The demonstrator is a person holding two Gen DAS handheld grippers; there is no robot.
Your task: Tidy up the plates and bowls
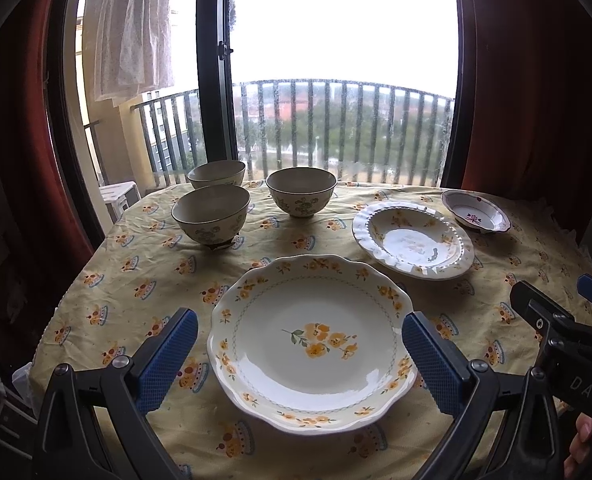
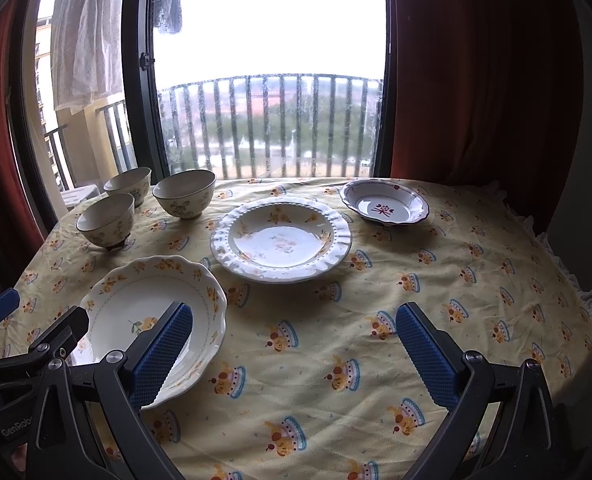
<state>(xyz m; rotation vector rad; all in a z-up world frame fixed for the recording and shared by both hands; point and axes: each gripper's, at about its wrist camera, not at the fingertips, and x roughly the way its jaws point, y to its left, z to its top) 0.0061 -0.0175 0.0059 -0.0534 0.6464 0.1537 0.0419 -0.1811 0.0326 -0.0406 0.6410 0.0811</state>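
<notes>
Yellow printed tablecloth [image 2: 335,320] covers table w/ all crockery. Far left: three cream floral ceramic bowls [image 1: 212,212], clustered, upright. Centre-left: your left gripper [image 1: 299,356] is spread wide, empty, above large scalloped yellow-flower plate [image 1: 311,340]. Next: white ruffled-rim deep plate [image 2: 280,238], then small maroon-trimmed dish [image 2: 384,201], far right. Your right gripper [image 2: 294,354] is also wide apart, holding nothing, over bare cloth.

Home dining spot in an upper-floor flat. Counter under a yellow printed tablecloth [image 2: 335,340] set with floral bowls [image 1: 212,212] and plates [image 1: 311,340]. Red curtains [image 2: 475,80] flank a balcony door [image 1: 212,80]; railing [image 1: 335,128], hanging laundry [image 1: 128,28], rooftops and trees beyond.
</notes>
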